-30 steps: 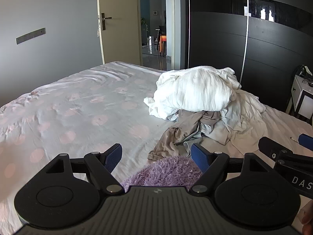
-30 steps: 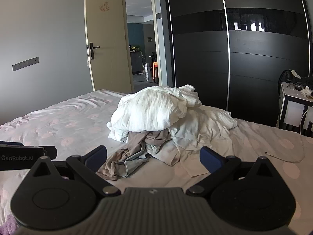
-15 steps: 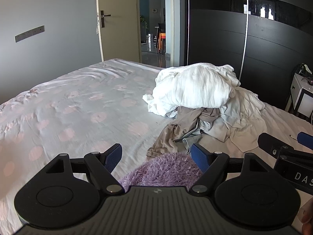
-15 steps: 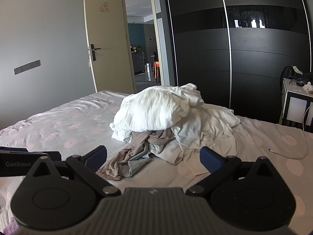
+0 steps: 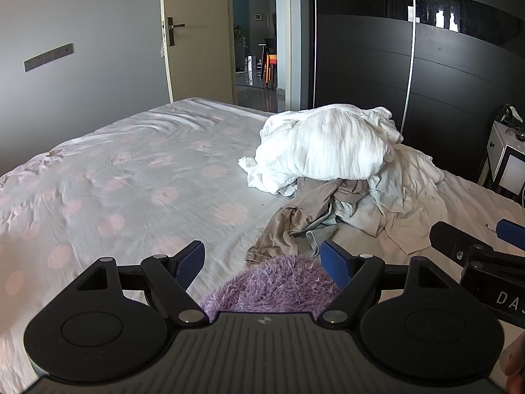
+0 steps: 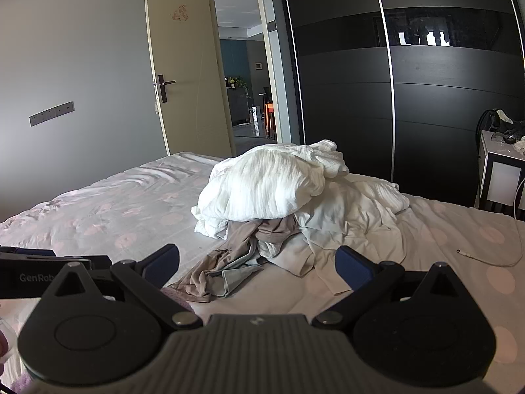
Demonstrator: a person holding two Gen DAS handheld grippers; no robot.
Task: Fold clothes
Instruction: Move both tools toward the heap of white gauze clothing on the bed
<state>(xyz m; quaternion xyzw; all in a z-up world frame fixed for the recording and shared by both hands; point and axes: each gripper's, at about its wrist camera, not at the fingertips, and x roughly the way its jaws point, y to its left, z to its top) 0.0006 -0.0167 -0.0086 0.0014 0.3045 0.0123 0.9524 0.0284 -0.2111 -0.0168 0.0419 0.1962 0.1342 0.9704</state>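
A heap of clothes lies on the bed: a white ribbed garment (image 5: pixel 325 146) (image 6: pixel 262 184) on top, a taupe garment (image 5: pixel 295 220) (image 6: pixel 229 256) spilling toward me, and pale grey-white pieces (image 5: pixel 400 193) (image 6: pixel 354 216) on the right. A fuzzy purple garment (image 5: pixel 275 285) lies just below my left gripper (image 5: pixel 264 261), which is open and empty above it. My right gripper (image 6: pixel 257 266) is open and empty, held short of the heap. Each gripper shows at the edge of the other's view.
The bed (image 5: pixel 115 190) has a pale sheet with pink dots. A black wardrobe (image 6: pixel 410 82) stands behind, an open door (image 6: pixel 183 75) to its left, a white nightstand (image 6: pixel 502 177) at right. A white cable (image 6: pixel 485 259) lies on the bed.
Both grippers have risen and tilted a little, so the heap sits lower in both views. Both jaws stay open. The clothes have not moved.
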